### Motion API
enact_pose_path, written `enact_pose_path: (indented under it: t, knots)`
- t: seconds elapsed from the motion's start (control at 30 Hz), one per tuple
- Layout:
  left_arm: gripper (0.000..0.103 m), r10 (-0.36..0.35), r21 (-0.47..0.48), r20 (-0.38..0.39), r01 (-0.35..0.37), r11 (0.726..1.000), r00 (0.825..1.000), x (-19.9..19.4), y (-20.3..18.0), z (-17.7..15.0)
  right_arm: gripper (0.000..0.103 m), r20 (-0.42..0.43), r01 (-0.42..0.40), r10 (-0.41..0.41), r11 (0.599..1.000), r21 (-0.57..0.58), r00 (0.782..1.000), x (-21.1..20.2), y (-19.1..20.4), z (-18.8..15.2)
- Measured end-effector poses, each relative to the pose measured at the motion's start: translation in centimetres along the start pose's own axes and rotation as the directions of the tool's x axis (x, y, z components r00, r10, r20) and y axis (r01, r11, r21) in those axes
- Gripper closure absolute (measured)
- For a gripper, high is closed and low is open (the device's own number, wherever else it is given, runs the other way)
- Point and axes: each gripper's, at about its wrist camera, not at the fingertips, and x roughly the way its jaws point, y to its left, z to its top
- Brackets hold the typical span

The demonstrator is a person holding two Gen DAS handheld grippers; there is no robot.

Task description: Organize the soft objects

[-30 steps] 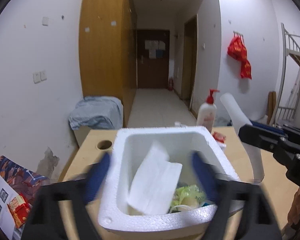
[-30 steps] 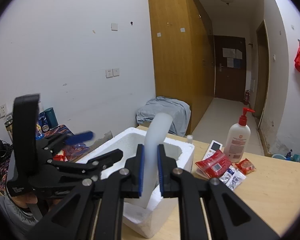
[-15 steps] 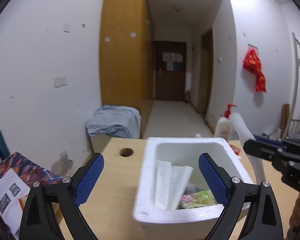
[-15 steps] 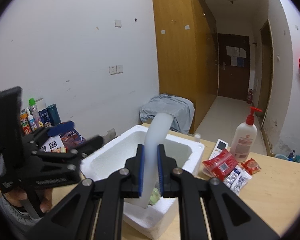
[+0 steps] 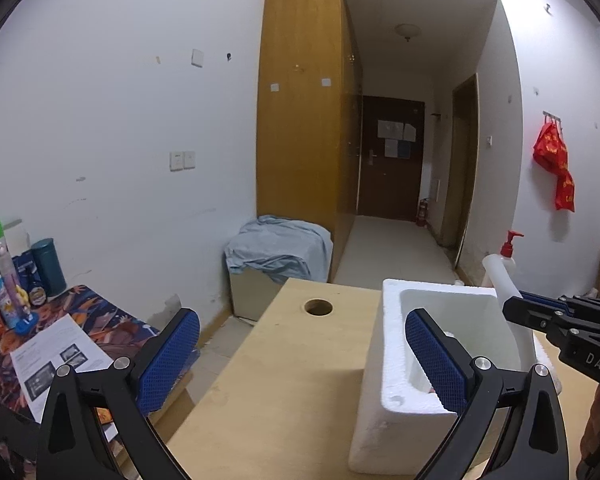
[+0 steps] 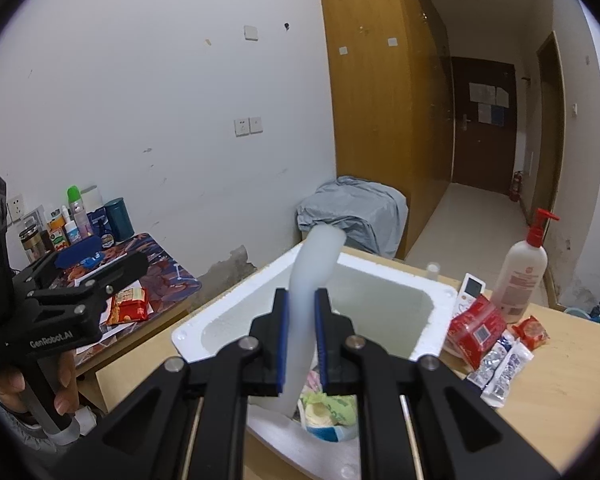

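Observation:
A white foam box [image 5: 384, 360] stands on the wooden table, also seen in the right wrist view as foam box [image 6: 380, 264]. My right gripper [image 6: 302, 300] is shut on a white foam tube [image 6: 320, 252], whose lower end hangs inside the box above a yellow-green packet [image 6: 332, 404]. From the left wrist view the tube [image 5: 500, 280] and right gripper [image 5: 516, 308] show over the box's right side. My left gripper [image 5: 300, 320] is to the left of the box, jaws opening wide, gripping nothing. A hand holds that left gripper [image 6: 80, 280].
A pump bottle [image 6: 520, 276], a remote [image 6: 470, 288] and red and silver snack packets [image 6: 476, 328] lie right of the box. The table has a round hole [image 5: 318, 307]. A low side table with bottles [image 6: 76, 224] stands to the left, a cloth-covered box [image 5: 280, 252] behind.
The left gripper pulled back from over the box and swung left, its jaws spreading; a folded white sheet stayed in the box. The right gripper with the tube came closer over the box.

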Motion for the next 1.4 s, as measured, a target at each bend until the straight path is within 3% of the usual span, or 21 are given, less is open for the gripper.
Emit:
enact_pose_path:
  t: [0.47, 0.6, 0.67, 0.7, 0.73, 0.8, 1.4]
  knots:
    - [0.0, 0.014, 0.005, -0.004, -0.014, 1.0, 1.0, 0.3, 0.6, -0.2, 0.088, -0.028, 0.006, -0.006, 1.0, 0.006, 1.0, 1.2, 0.2, -0.1]
    - [0.0, 0.008, 0.002, -0.006, -0.008, 1.0, 1.0, 0.2, 0.7, -0.4, 0.077, -0.006, -0.002, 0.002, 1.0, 0.017, 1.0, 0.7, 0.1, -0.1]
    - [0.0, 0.01, 0.0, -0.005, -0.01, 1.0, 1.0, 0.2, 0.7, -0.4, 0.068, -0.006, 0.005, -0.005, 1.0, 0.021, 1.0, 0.7, 0.1, 0.0]
    - [0.0, 0.01, -0.002, -0.005, -0.01, 1.0, 1.0, 0.2, 0.8, -0.4, 0.051, -0.008, 0.019, -0.019, 1.0, 0.024, 1.0, 0.7, 0.0, 0.0]
    - [0.0, 0.006, -0.004, -0.005, -0.006, 1.0, 1.0, 0.1, 0.8, -0.4, 0.027, -0.011, 0.03, -0.03, 0.999, 0.026, 0.999, 0.7, -0.1, 0.0]
    - [0.0, 0.005, -0.004, -0.003, -0.005, 1.0, 1.0, 0.1, 0.8, -0.4, 0.006, -0.007, 0.035, -0.034, 0.999, 0.024, 0.999, 0.6, 0.0, -0.1]
    - [0.0, -0.031, 0.005, 0.002, 0.031, 1.0, 1.0, -0.5, -0.5, -0.3, 0.0, 0.021, 0.092, -0.094, 0.994, 0.052, 0.995, -1.7, -1.3, -0.5]
